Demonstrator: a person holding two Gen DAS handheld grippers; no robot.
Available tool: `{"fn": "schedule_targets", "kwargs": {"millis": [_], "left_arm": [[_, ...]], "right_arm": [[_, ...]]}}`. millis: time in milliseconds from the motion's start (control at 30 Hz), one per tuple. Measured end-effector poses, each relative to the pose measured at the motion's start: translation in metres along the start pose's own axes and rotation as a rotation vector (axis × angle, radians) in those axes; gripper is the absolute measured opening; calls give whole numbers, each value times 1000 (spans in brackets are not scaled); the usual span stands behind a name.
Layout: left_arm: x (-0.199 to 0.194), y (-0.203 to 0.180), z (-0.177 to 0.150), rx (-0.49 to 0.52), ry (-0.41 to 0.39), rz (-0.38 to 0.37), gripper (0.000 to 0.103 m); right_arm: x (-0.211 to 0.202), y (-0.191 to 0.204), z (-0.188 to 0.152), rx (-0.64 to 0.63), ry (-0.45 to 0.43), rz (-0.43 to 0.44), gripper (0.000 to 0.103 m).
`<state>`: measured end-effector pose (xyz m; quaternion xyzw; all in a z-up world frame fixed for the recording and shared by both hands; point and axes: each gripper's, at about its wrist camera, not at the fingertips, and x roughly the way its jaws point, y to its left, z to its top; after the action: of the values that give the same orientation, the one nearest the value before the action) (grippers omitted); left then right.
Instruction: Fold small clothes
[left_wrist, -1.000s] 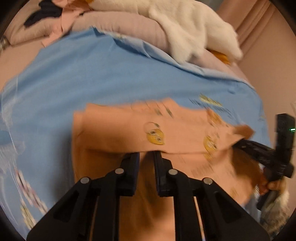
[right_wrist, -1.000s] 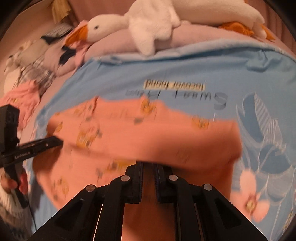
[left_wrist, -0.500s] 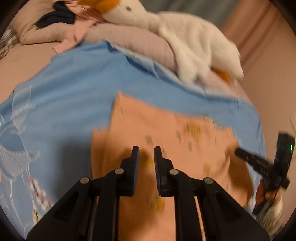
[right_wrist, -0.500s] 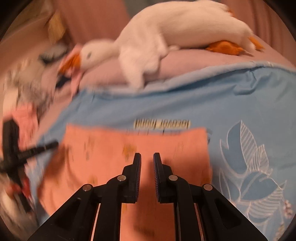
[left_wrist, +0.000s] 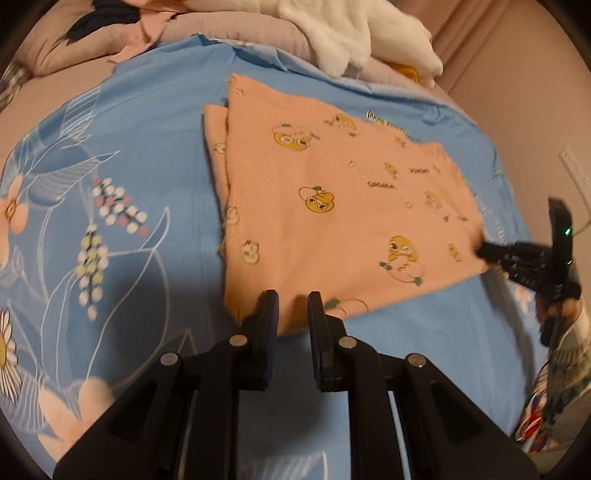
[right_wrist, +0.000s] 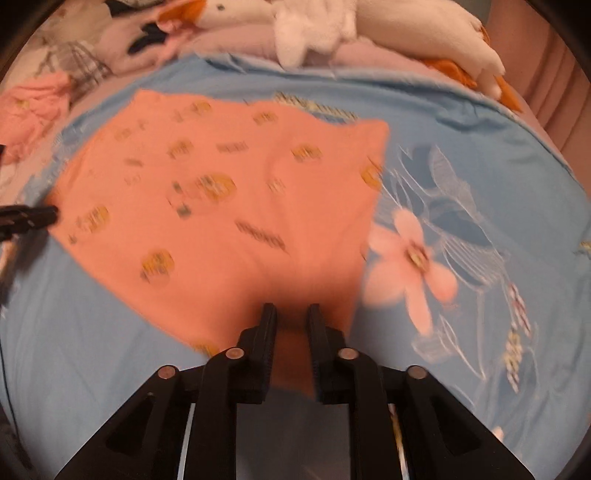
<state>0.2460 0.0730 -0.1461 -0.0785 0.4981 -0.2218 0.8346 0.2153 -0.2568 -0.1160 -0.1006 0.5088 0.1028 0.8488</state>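
A small orange garment (left_wrist: 332, 206) with yellow cartoon prints lies folded on the blue floral sheet (left_wrist: 110, 184). My left gripper (left_wrist: 292, 300) sits at its near edge, its jaws a narrow gap apart with the fabric edge between them. My right gripper (right_wrist: 293, 312) holds the garment's (right_wrist: 221, 206) near right corner the same way, with cloth between the fingers. The right gripper also shows at the garment's right corner in the left wrist view (left_wrist: 487, 253). The left gripper shows at the left edge of the right wrist view (right_wrist: 48, 216).
A white plush goose (right_wrist: 369, 26) lies on a pinkish pillow (left_wrist: 229, 33) at the far end of the bed. Loose clothes (right_wrist: 33, 107) are piled at the far left. A wall (left_wrist: 517, 92) runs along the right of the bed.
The garment was lifted and carried over itself; now it lies flat and folded on the sheet. Both grippers have come down to its near edge.
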Motion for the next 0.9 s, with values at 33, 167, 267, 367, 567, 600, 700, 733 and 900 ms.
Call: {"fn": "schedule_targets", "kwargs": {"millis": [33, 167, 267, 367, 567, 600, 700, 733, 900], "left_arm": [[-8, 1, -1, -9, -20, -3, 17], [-27, 11, -1, -87, -91, -29, 60], [-28, 21, 5, -151, -126, -52, 60], [-16, 30, 18, -221, -123, -115, 60], [26, 46, 48, -346, -68, -202, 60], [31, 47, 51, -359, -64, -209, 58], [38, 47, 61, -379, -72, -238, 57], [39, 46, 64, -382, -73, -243, 55], [45, 46, 66, -370, -46, -184, 23]], "right_arm": [[0, -3, 2, 14, 1, 10, 18], [-20, -10, 4, 70, -68, 56, 30], [-28, -2, 14, 83, -139, 96, 39], [-28, 11, 25, 103, -196, 191, 39], [-4, 37, 50, 182, -221, 332, 41], [3, 39, 58, 196, -221, 348, 41], [17, 41, 77, 223, -222, 374, 41], [22, 41, 84, 236, -218, 384, 41], [52, 48, 104, 313, -195, 398, 40]]}}
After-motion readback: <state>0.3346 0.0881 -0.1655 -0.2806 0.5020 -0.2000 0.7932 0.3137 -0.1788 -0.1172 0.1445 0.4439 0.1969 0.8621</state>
